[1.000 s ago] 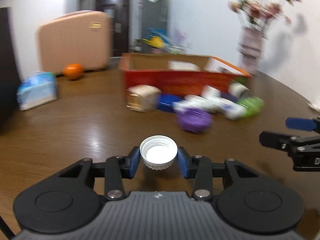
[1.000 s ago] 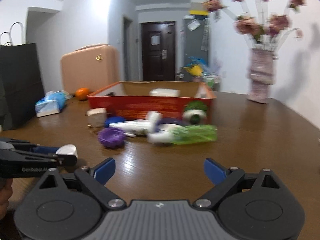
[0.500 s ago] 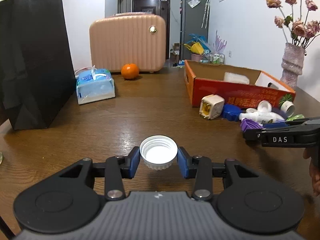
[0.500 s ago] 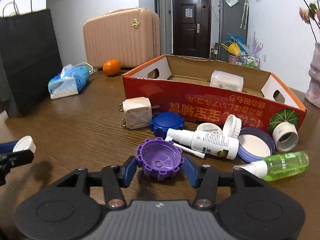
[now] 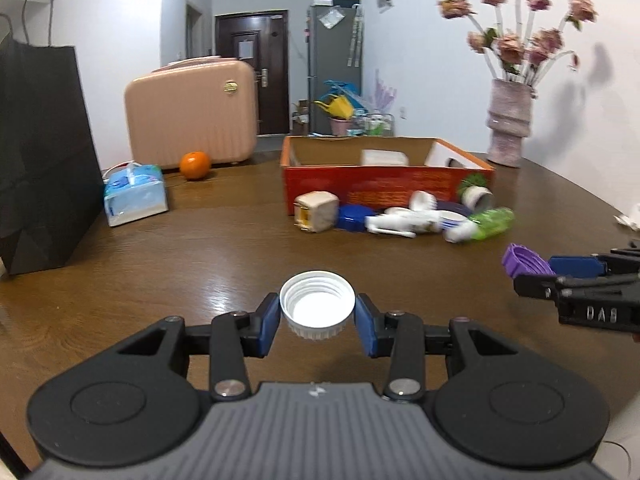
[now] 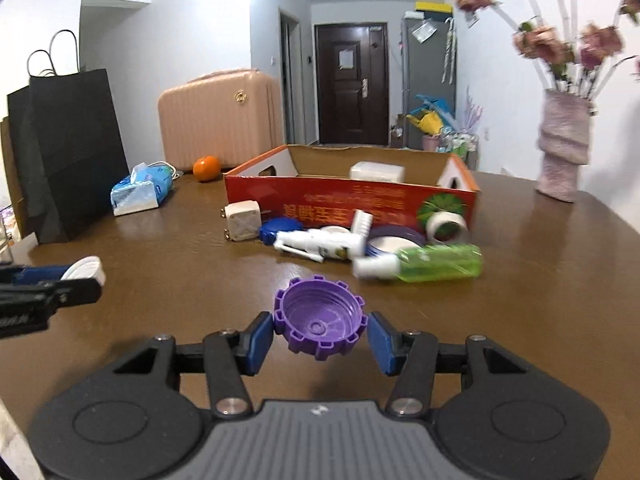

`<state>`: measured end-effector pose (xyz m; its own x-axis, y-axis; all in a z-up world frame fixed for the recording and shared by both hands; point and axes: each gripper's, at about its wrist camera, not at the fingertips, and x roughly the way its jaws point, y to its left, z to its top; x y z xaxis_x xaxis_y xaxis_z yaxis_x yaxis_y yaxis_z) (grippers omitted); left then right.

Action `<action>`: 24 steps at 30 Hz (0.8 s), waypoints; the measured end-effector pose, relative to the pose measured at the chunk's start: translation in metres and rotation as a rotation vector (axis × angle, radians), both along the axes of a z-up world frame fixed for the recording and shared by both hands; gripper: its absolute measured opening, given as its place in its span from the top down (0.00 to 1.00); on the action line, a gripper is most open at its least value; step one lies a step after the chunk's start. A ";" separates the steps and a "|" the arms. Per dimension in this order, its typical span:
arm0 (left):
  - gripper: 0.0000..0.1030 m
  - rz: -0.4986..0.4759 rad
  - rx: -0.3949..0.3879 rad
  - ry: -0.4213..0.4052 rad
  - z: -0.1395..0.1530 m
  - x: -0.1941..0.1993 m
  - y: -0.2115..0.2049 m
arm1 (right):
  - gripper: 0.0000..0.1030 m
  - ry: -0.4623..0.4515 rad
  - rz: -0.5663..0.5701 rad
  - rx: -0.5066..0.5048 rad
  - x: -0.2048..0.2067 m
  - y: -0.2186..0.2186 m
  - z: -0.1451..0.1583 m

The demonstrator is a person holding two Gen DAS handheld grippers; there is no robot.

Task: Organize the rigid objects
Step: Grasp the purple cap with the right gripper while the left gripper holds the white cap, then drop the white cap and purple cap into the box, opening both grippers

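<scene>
The left tongs (image 5: 317, 318) are drawn narrow, their pads clamped on a white cap (image 5: 317, 309) held mouth up above the tabletop (image 5: 180, 264). The right tongs (image 6: 320, 334) grip a purple cap (image 6: 319, 326) the same way. Bare wood lies open ahead of both. Farther on, a loose clutter of bottles (image 6: 436, 266) and lids lies against the red box (image 6: 348, 200); the tabletop's edge curves away on the right.
</scene>
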<state>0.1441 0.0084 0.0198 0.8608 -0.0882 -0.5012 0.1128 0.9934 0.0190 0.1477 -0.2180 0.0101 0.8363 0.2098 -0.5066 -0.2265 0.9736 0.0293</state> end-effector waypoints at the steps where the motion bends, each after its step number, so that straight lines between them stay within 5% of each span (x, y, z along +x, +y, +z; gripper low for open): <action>1: 0.61 -0.015 -0.003 -0.008 0.002 -0.007 -0.005 | 0.50 -0.010 -0.009 -0.014 -0.012 -0.003 0.000; 12: 0.61 -0.087 -0.002 -0.023 0.001 -0.040 -0.022 | 0.50 -0.088 -0.044 0.023 -0.081 -0.027 0.009; 24: 0.61 -0.007 -0.010 0.018 -0.001 0.028 -0.010 | 0.50 -0.044 -0.072 0.047 -0.039 -0.042 -0.002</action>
<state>0.1719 -0.0012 0.0190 0.8508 -0.0993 -0.5161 0.1202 0.9927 0.0072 0.1086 -0.2597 0.0080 0.8715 0.1710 -0.4596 -0.1579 0.9852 0.0672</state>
